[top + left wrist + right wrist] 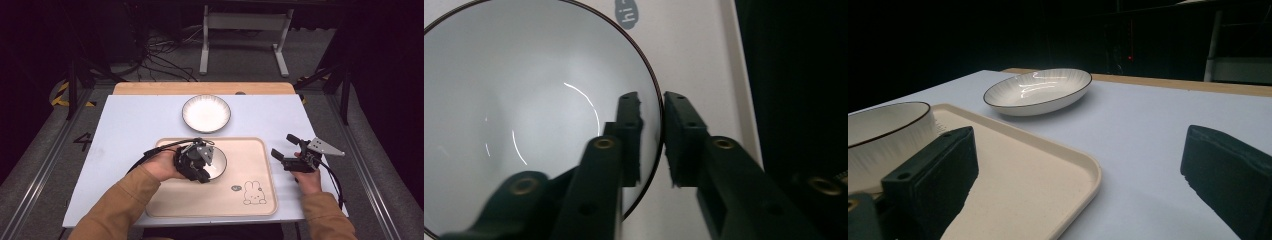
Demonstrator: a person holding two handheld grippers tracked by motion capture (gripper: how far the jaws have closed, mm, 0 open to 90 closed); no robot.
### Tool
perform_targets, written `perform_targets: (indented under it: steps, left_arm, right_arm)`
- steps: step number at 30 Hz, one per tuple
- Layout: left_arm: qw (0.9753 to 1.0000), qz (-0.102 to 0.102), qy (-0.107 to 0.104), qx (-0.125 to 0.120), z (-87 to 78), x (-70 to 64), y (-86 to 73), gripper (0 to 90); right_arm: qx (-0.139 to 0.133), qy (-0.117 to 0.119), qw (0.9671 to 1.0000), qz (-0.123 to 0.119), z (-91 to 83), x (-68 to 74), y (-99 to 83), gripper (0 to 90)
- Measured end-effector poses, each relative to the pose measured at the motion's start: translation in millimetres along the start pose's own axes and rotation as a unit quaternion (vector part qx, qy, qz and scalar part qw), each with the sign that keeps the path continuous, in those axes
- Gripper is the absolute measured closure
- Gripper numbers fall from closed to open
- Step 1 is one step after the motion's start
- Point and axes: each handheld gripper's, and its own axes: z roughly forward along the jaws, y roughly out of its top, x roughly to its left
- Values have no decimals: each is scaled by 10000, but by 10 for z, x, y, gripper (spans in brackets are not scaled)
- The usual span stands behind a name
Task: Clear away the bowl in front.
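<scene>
l gripper (651, 145) fingers pinch bowl (524, 110) rim, 1 inside, 1 outside; r gripper (289, 148) spread.

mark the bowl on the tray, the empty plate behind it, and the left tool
bowl (524, 115), left gripper view, on its inner wall.
plate (206, 113), high view, on its white centre.
left tool (653, 130), left gripper view, midway between the fingertips, which straddle the bowl's rim.
</scene>
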Motion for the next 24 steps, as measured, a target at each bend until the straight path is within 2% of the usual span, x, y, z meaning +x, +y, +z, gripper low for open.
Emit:
perform_targets:
  steps: [1, 7, 12, 14, 15, 19, 20, 24]
  left_arm:
    - [10000, 20, -59, -14, -7, -2, 7, 677]
    - [9992, -78, -45, -400, -114, -33, -3, 584]
    - [9954, -339, 159, -876, -218, -51, -62, 490]
    - [9934, -341, 281, -1057, -260, -60, -91, 445]
    - [9934, -341, 281, -1057, -260, -60, -91, 420]
    - [9875, -594, 548, -1354, -324, -89, -166, 350]
    - [9856, -718, 583, -1413, -334, -93, -190, 320]
    - [9773, -956, 773, -1723, -391, -105, -299, 283]
  right_arm:
    - [1, 1, 10000, -2, 1, 0, 0, 24]
    - [2, 12, 10000, -2, 2, -1, 0, 24]
    - [0, 13, 10000, 4, 2, -5, 0, 24]
    - [-3, 23, 10000, 5, 4, -4, 0, 24]
    - [-3, 23, 10000, 5, 4, -4, 0, 24]
    - [-4, 25, 10000, 8, 5, -7, 0, 25]
    - [-13, 27, 10000, 12, 5, -7, 0, 25]
    - [-14, 36, 10000, 21, 4, -6, 0, 25]
